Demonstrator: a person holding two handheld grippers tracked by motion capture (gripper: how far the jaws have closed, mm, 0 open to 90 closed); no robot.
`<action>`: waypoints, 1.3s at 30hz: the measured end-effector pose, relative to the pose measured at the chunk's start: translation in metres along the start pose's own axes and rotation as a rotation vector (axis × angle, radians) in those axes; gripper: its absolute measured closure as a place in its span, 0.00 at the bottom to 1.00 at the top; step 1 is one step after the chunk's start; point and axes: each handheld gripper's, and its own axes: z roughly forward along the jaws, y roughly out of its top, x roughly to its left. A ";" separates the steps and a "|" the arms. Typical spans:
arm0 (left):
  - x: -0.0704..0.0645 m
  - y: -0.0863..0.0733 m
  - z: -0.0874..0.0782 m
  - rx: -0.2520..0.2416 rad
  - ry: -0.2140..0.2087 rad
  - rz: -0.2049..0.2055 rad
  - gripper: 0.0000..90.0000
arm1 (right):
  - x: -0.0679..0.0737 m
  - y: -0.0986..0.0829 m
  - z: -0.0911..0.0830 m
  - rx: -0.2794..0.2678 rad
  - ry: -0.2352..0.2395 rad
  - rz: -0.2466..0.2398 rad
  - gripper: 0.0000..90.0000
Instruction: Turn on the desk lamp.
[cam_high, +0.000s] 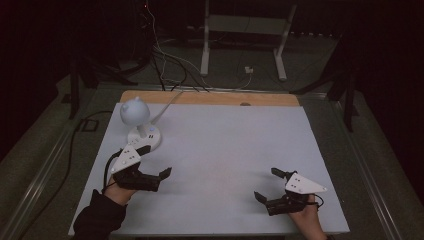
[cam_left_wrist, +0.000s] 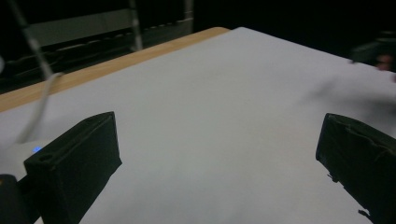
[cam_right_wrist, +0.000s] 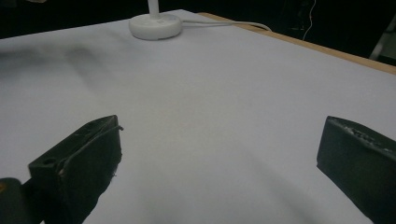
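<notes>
A small white desk lamp with a round head (cam_high: 134, 111) stands on its base (cam_high: 145, 136) at the back left of the white table (cam_high: 225, 145). My left gripper (cam_high: 155, 161) is open just in front of the lamp base, with nothing between its jaws. In the left gripper view the gripper (cam_left_wrist: 219, 158) has its jaws spread wide over bare table, and a blue light (cam_left_wrist: 37, 149) on the lamp base glows beside the left jaw. My right gripper (cam_high: 268, 184) is open near the front right. In the right gripper view the gripper (cam_right_wrist: 219, 158) holds nothing, and the lamp base (cam_right_wrist: 155, 24) lies far ahead.
The lamp's white cable (cam_high: 167, 102) runs back off the table over a wooden strip (cam_high: 210, 97) along the far edge. Behind the table are dark floor, loose cables (cam_high: 165, 60) and a white stand (cam_high: 242, 30). The room is dim.
</notes>
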 end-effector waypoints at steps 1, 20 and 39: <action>0.001 0.000 0.001 0.005 0.019 -0.002 0.00 | 0.000 0.000 0.000 -0.001 -0.001 -0.003 0.00; 0.008 -0.001 0.025 0.038 0.221 -0.073 0.00 | 0.000 0.000 0.000 0.001 0.000 0.001 0.00; 0.017 -0.008 0.047 0.083 0.527 -0.234 0.00 | -0.001 -0.001 0.001 0.004 0.007 0.010 0.00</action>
